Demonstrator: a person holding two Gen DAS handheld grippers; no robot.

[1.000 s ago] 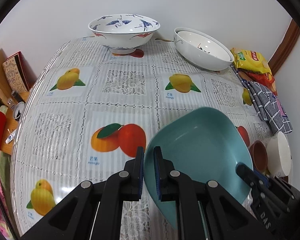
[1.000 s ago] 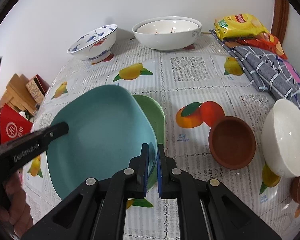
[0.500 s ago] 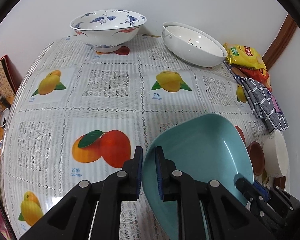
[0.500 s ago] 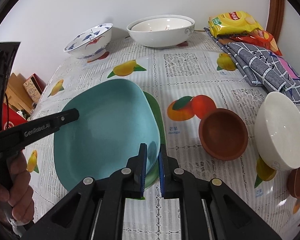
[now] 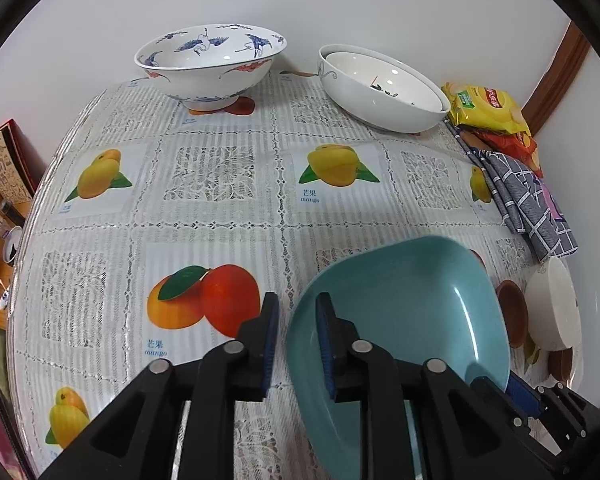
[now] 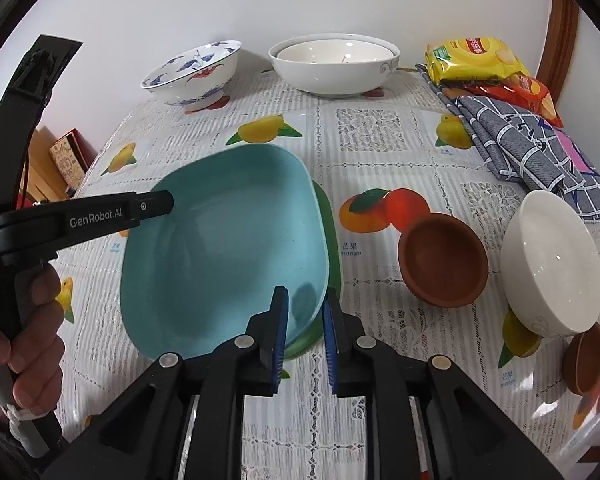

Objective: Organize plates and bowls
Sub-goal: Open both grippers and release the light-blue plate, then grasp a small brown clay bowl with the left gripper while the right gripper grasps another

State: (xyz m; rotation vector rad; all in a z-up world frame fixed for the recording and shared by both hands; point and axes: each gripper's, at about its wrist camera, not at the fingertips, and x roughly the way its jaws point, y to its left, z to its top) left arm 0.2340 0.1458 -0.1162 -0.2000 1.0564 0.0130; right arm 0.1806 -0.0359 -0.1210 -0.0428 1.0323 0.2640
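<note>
A: Teal plate [image 6: 220, 248] is seen stacked on a green plate [image 6: 332, 240], near the front edge of the desk [image 6: 380, 184]. Only a sliver of the green one is shown along the teal plate's right side.

B: Left claw [image 5: 297, 344] is noted released: its fingers stand apart, one on each side of the teal plate's [image 5: 400, 320] left rim, a gap visible between pads and rim. In the right view, the left claw [image 6: 168, 202] is seen reaching over the plate's left edge.

A: Right claw [image 6: 305, 336] is likewise recorded as released. Its fingers are parted around the near right corner of the two plates, the rim lying between the pads; contact cannot be told.

B: Right of the plates, a brown bowl [image 6: 444, 260] is logged, with a white bowl [image 6: 552, 264] tilted just beside it, and another brown dish [image 6: 584, 360] at the front right edge.

A: At the far edge, a blue-patterned bowl [image 5: 210, 64] and a pair of nested white bowls [image 5: 384, 88] are set by the wall. Snack packets [image 5: 488, 108] and a checked cloth [image 5: 524, 196] are noted along the right edge.
</note>
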